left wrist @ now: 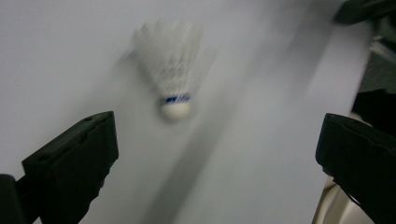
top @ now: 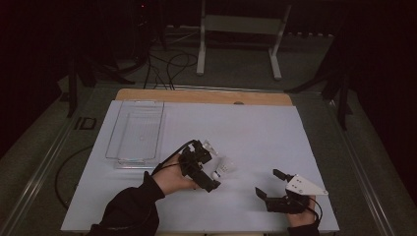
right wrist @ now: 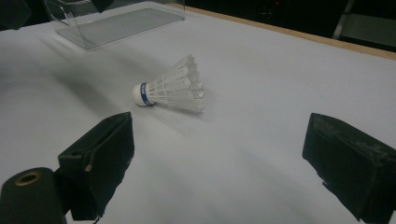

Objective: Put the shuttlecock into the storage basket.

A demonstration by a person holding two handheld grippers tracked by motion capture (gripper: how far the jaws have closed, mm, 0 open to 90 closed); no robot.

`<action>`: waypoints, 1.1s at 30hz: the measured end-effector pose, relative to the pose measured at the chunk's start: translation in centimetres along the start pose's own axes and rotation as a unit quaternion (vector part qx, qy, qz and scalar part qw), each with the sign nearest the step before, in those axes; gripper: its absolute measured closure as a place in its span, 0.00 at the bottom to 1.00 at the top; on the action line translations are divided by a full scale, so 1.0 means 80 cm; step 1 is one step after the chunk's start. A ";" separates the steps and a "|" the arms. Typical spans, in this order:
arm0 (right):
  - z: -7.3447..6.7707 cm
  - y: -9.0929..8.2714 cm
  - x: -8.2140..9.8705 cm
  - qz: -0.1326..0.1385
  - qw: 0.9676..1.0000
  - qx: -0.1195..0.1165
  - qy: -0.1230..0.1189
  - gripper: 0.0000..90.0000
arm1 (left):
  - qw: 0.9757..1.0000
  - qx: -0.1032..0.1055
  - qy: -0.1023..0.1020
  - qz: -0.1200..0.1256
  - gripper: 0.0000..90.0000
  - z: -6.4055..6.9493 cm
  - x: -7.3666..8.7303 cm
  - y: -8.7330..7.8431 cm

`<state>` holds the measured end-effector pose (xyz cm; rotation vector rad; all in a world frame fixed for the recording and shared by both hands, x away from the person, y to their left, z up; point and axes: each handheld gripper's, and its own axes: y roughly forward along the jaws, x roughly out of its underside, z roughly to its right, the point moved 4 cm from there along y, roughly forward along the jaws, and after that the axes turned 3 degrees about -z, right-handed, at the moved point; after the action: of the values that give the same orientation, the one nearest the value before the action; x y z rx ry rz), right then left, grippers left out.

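My left gripper [top: 209, 173] hovers mid-table, jaws spread wide, dark sleeve [top: 129, 209] trailing behind; my right gripper [top: 269, 183] sits low at the near edge, its jaws equally wide apart.

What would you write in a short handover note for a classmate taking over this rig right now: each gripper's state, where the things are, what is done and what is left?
Left gripper: open, jaws wide apart, poised just over the shuttlecock, not touching it.
Right gripper: open, holding nothing, low over the white sheet near the front right edge, pointed toward the shuttlecock.
Shuttlecock: lying on its side on the sheet, mid-table, cork end toward the left gripper.
Clear tray: far left of the sheet, nothing visible inside.
Done: approach only; nothing grasped.
Left: probably close the left jaws on the shuttlecock and carry it, likely to the tray.
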<state>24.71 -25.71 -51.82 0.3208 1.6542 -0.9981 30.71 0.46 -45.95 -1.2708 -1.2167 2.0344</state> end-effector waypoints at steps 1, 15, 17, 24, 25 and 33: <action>0.000 0.000 0.000 0.000 1.000 0.001 0.000 0.10 | 1.000 -0.004 0.000 0.003 0.00 -0.002 -0.001 0.002; 0.000 0.002 0.001 -0.003 1.000 -0.001 0.002 0.10 | 0.999 -0.024 -0.020 -0.044 0.01 -0.017 -0.004 0.043; 0.000 0.002 0.001 -0.003 1.000 -0.002 0.001 0.10 | 0.998 -0.026 -0.023 -0.050 0.01 -0.018 -0.004 0.046; -0.001 0.003 0.001 -0.006 1.000 -0.002 0.002 0.10 | 0.996 -0.028 -0.041 -0.077 0.01 -0.023 -0.006 0.060; -0.001 0.002 0.001 -0.006 1.000 -0.001 0.001 0.10 | 0.995 -0.029 -0.043 -0.080 0.02 -0.024 -0.006 0.062; 0.000 0.002 0.001 -0.005 1.000 -0.001 0.000 0.10 | 0.994 -0.026 -0.064 -0.090 0.06 -0.028 -0.006 0.072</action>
<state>24.78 -25.62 -52.00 0.3114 1.6585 -1.0051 33.36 -1.80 -51.10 -1.0259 -1.3979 1.9897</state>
